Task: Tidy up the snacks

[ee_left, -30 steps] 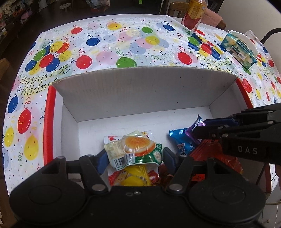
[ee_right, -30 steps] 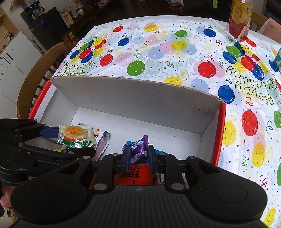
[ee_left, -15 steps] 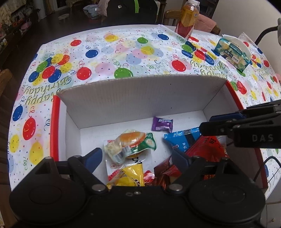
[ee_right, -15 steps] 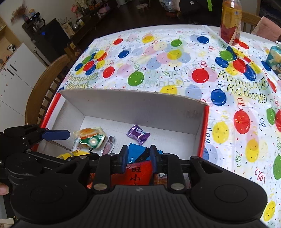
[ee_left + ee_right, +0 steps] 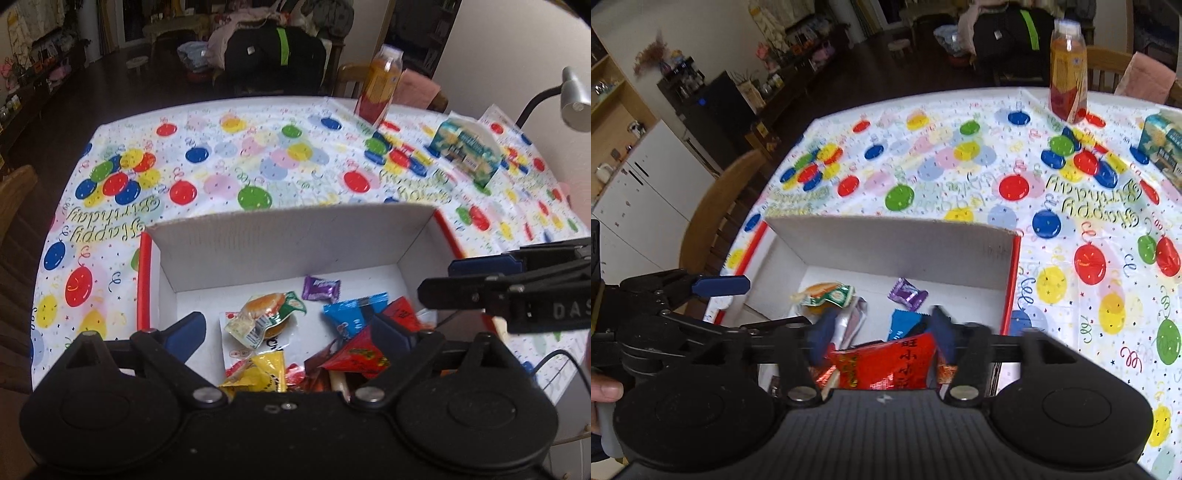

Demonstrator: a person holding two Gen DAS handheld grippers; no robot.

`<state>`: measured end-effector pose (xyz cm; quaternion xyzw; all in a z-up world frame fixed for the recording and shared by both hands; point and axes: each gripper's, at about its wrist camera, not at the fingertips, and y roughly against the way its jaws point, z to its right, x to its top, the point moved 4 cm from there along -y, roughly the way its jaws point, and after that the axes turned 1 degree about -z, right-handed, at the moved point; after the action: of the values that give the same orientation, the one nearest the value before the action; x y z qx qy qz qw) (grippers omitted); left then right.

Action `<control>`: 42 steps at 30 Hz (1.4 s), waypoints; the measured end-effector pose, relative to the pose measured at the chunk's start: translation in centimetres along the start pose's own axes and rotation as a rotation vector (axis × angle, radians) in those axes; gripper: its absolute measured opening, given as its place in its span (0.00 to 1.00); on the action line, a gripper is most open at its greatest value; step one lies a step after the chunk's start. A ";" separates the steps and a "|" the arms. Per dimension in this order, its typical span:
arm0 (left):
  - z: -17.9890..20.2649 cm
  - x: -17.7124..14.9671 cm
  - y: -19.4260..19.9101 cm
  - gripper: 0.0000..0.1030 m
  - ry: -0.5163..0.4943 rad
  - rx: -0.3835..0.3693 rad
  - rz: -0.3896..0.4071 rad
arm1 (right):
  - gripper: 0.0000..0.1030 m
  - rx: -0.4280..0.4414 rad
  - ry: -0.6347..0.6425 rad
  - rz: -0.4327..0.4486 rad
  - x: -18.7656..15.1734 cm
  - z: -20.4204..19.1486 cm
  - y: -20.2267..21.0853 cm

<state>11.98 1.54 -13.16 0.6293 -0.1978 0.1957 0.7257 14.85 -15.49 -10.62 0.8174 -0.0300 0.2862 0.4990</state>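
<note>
Both claws are held wide apart and empty: the left gripper [image 5: 288, 328] and right gripper [image 5: 882, 328]. Snacks [image 5: 266, 321] are seen lower centre, inside the box [image 5: 288, 247].

Even, soft light falls on the worktop [image 5: 258, 155], brightest ahead of each claw, while the room beyond it stays dim. Fisheye bending curves the worktop's edges and darkens the corners. The right claw [image 5: 882, 328] shows motion blur on its fingertips (the snack wrappers [image 5: 266, 317] glint faintly); far items look soft.
</note>
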 end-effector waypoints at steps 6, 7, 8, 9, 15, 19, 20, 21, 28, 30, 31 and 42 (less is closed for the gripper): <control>0.5 -0.2 3.0 0.94 -0.010 0.007 0.076 | 0.65 0.014 0.009 0.051 -0.6 -0.8 2.5; 0.6 -0.2 3.6 0.94 -0.013 0.008 0.088 | 0.67 0.017 0.007 0.059 -0.7 -0.9 2.9; 0.7 -0.3 4.1 0.94 -0.017 0.012 0.100 | 0.68 0.022 0.005 0.069 -0.9 -1.0 3.3; 0.8 -0.4 4.6 0.95 -0.019 0.015 0.111 | 0.69 0.026 0.003 0.078 -1.0 -1.1 3.7; 1.3 -1.3 7.2 0.99 -0.037 0.019 0.164 | 0.82 0.026 -0.012 0.139 -2.3 -1.6 5.7; 1.6 -2.0 8.5 0.99 -0.047 0.032 0.189 | 0.84 0.015 -0.023 0.191 -3.2 -1.8 7.0; 1.7 -2.2 8.7 0.99 -0.045 0.030 0.194 | 0.88 0.011 -0.026 0.204 -3.5 -1.8 7.3; 1.7 -2.5 8.9 0.99 -0.043 0.027 0.198 | 0.92 0.006 -0.026 0.217 -3.8 -1.8 7.6; 1.8 -3.8 10.0 1.00 -0.033 0.025 0.220 | 1.00 -0.063 -0.039 0.316 -5.7 -1.5 9.4; 1.8 -4.1 10.4 1.00 -0.030 0.030 0.229 | 1.00 -0.072 -0.041 0.336 -6.3 -1.6 9.8; 1.8 -4.3 10.6 1.00 -0.027 0.030 0.231 | 1.00 -0.078 -0.040 0.346 -6.7 -1.7 9.9; 2.1 -5.8 11.8 1.00 -0.006 0.040 0.252 | 1.00 -0.121 -0.021 0.370 -9.7 -3.8 10.2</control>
<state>0.67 0.77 -6.12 0.6143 -0.2734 0.2872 0.6823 1.71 -19.73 -6.06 0.7693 -0.2021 0.3624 0.4858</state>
